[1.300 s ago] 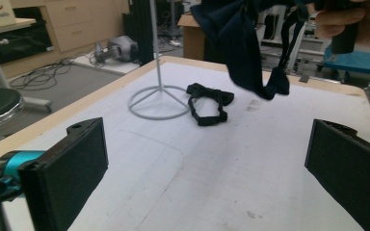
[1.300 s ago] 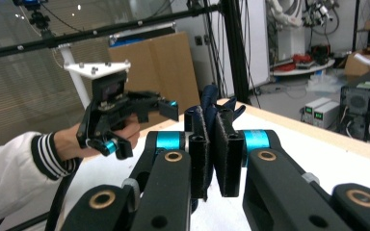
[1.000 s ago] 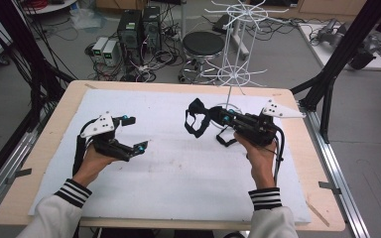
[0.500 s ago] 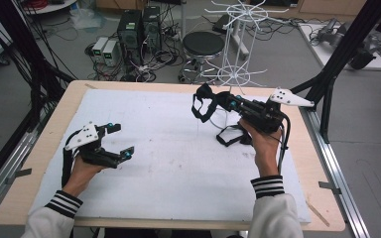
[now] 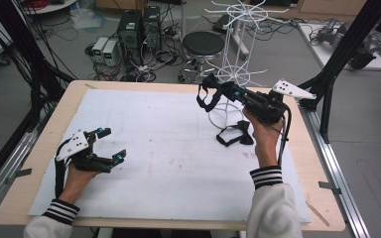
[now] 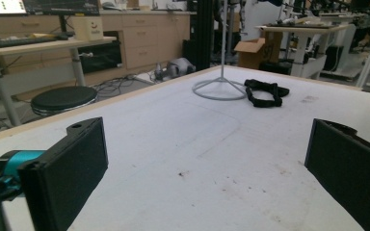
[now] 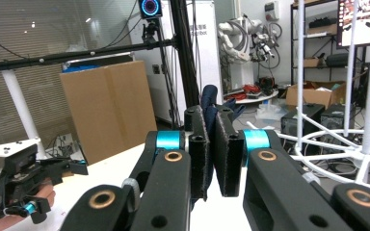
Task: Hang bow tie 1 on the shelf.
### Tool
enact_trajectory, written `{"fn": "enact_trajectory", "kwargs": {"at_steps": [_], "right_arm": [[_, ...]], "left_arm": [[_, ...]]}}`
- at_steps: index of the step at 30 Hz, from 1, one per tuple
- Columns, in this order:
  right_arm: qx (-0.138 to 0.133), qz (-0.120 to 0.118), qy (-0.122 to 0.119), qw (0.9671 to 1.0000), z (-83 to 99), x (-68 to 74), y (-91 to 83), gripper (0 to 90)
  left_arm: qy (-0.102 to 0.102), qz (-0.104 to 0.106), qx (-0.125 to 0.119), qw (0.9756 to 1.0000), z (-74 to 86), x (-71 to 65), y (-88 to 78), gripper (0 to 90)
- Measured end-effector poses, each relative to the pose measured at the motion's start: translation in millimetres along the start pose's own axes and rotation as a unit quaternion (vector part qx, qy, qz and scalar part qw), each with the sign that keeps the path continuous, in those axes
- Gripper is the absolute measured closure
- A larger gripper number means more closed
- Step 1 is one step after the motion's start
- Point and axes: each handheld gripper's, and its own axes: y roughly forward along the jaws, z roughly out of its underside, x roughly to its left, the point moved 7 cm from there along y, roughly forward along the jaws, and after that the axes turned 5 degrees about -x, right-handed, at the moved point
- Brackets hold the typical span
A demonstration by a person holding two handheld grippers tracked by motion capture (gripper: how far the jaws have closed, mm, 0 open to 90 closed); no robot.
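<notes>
Two grippers in your hands: your right gripper (image 5: 217,91) is clamped on a black strap (image 5: 207,95), raised at one o'clock beside the white wire rack (image 5: 233,74). Your left gripper (image 5: 110,145), at eight o'clock, stands released and empty above the white mat (image 5: 168,148).

Two black bow ties (image 5: 209,93) (one lifted), one white wire rack (image 5: 238,49), two tongs (image 5: 113,145).

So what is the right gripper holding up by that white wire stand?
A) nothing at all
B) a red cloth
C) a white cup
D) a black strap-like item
D: the right gripper is shut on a black strap, lifted above the table near the white wire stand.
</notes>
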Motion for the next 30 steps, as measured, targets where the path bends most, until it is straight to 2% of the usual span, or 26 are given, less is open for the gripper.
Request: {"fn": "enact_trajectory", "kwargs": {"at_steps": [7, 11, 16, 18, 24, 30], "right_arm": [[-0.001, 0.016, -0.001, 0.9999, 0.7, -11.8, 1.2, 85.9], [0.003, 0.028, -0.01, 0.9996, -1.8, -17.4, 4.6, 85.9], [0.007, 0.04, -0.018, 0.999, -2.9, -23.6, 8.3, 85.8], [0.01, 0.045, -0.018, 0.9988, -2.0, -26.6, 8.0, 85.8], [0.018, 0.058, -0.021, 0.9979, -0.2, -32.0, 6.9, 85.7], [0.033, 0.074, -0.041, 0.9959, 1.6, -33.8, 8.0, 85.6]], "left_arm": [[-0.004, -0.012, -0.019, 0.9997, 4.1, 1.6, -5.1, 1.8], [-0.009, -0.018, -0.027, 0.9994, 7.8, 2.7, -7.7, 1.7], [-0.007, -0.022, -0.029, 0.9993, 12.9, 3.2, -9.7, 1.8], [-0.014, -0.025, -0.032, 0.9991, 14.4, 4.3, -10.5, 1.8], [-0.016, -0.026, -0.027, 0.9991, 21.9, 5.6, -13.0, 1.8], [-0.017, -0.028, -0.026, 0.9991, 24.5, 6.0, -13.4, 1.8]]}}
